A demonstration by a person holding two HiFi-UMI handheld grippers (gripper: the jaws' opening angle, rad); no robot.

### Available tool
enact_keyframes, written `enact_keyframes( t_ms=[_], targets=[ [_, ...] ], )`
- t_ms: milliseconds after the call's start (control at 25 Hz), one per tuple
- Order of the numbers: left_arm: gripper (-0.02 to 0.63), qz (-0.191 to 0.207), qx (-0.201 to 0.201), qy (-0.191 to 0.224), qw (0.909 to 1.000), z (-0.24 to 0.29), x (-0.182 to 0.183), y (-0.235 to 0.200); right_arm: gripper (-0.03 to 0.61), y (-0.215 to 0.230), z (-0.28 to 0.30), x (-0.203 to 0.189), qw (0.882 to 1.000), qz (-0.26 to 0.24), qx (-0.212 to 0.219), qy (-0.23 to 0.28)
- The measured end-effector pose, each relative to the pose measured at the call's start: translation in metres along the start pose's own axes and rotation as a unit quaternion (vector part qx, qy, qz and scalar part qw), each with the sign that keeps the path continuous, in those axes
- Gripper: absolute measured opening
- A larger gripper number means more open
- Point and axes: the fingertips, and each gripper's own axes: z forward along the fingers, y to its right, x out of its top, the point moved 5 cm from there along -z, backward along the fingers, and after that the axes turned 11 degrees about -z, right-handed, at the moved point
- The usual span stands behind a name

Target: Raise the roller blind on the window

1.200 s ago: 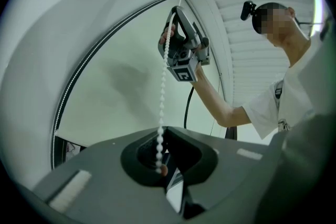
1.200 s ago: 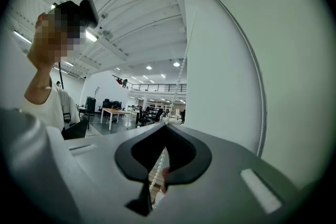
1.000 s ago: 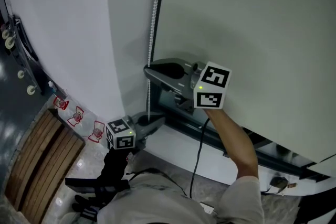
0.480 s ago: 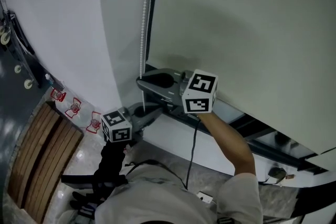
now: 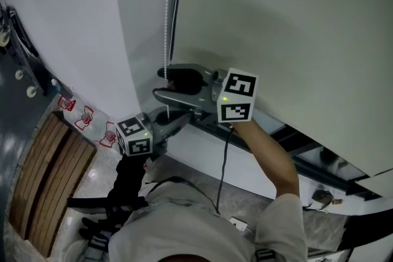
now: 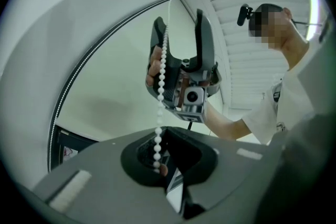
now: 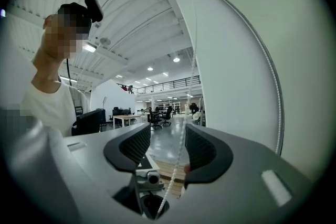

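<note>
Raising the roller blind (image 5: 288,21) depends on the bead chain (image 5: 166,27), which runs straight down the blind's left edge beside the white wall (image 5: 67,27). The blind covers nearly the whole window, with only a strip of dark frame (image 5: 301,153) bare below its hem. Low on the chain, our left gripper (image 5: 172,121) has its fingers closed on the beads and holds the strand taut. Just above it, our right gripper (image 5: 161,84) has just been opening its fingers, and the chain passes between them with neither pad pressing on it. We judge this a re-grip in a hand-over-hand pull. To do it well, we should slide the right gripper up with the strand centred and close squarely on the beads. Only then should we release the left, drawing straight down so the chain never slackens
</note>
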Motion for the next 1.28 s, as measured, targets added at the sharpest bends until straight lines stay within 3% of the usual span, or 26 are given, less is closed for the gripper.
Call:
enact_keyframes(
  t_ms=[320,680,1000,1120,1280],
  targets=[
    [-0.002,-0.004,-0.006,-0.007,1.0,0.003,-0.005,0.003,0.189,0.05,-0.012,0.086,0.995,-0.057,-0.068,0.047],
    [-0.002,-0.006,0.0,-0.005,1.0,0.0,-0.007,0.0,0.16,0.076,-0.005,0.178,0.984,-0.129,-0.082,0.095],
    [-0.002,-0.004,0.008,0.001,1.0,-0.003,-0.004,-0.004,0.096,0.083,-0.006,0.201,0.979,-0.142,-0.092,0.118],
    [-0.002,-0.006,0.008,0.002,0.9999,-0.004,-0.005,-0.005,0.022,0.085,-0.007,0.199,0.98,-0.126,-0.095,0.119],
    [-0.002,-0.008,0.008,0.0,0.9999,-0.003,-0.007,-0.004,0.017,0.083,-0.008,0.193,0.986,-0.084,-0.082,0.12]
  ],
)
